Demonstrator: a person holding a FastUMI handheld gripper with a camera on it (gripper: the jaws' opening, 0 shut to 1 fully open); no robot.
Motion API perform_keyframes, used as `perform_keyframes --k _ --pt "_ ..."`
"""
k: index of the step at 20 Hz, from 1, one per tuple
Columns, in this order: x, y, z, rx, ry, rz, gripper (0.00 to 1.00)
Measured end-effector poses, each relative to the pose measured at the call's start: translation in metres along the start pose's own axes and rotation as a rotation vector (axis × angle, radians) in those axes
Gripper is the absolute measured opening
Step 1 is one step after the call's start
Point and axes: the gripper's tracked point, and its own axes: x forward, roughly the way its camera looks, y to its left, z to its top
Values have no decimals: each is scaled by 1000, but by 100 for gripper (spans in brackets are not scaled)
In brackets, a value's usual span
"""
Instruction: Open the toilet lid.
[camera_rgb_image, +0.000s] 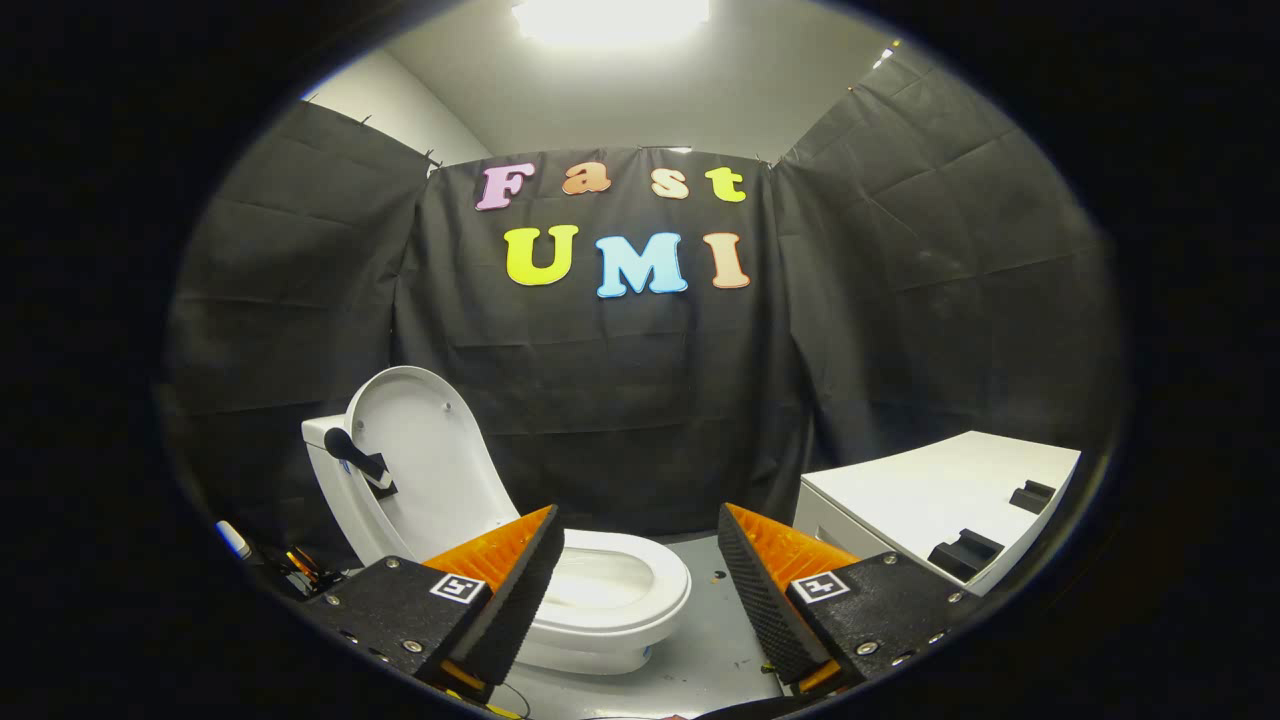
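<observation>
A white toilet (560, 590) stands on the grey floor (700, 650) of a booth walled in black cloth, seen from a camera riding on a hand-held gripper (637, 590). The toilet lid (425, 470) is already raised: it stands nearly upright, leaning back against the tank (325, 460), its pale underside facing the camera. A black handle (355, 458) juts from the lid's near edge. Below the lid, the seat ring (620, 585) lies flat and the bowl is open to view. The hand-held gripper is held back from the toilet, its two fingers spread wide with nothing between them and nothing touched; the toilet's front rim lies just ahead of and partly behind the left finger. To the right, beyond the right finger and well apart from the toilet, sits a white cabinet (930, 500) with two black brackets (965, 552) along its top edge. A few small items (290, 565) lie on the floor at the toilet's left, too small to identify. Judging from how things stand, the lid-opening appears complete, with nothing left but perhaps drawing the gripper away.
</observation>
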Motion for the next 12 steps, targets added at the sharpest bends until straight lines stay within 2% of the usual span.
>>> perform_keyframes --k 12 --pt "2 3 2 2 -7 8 95"
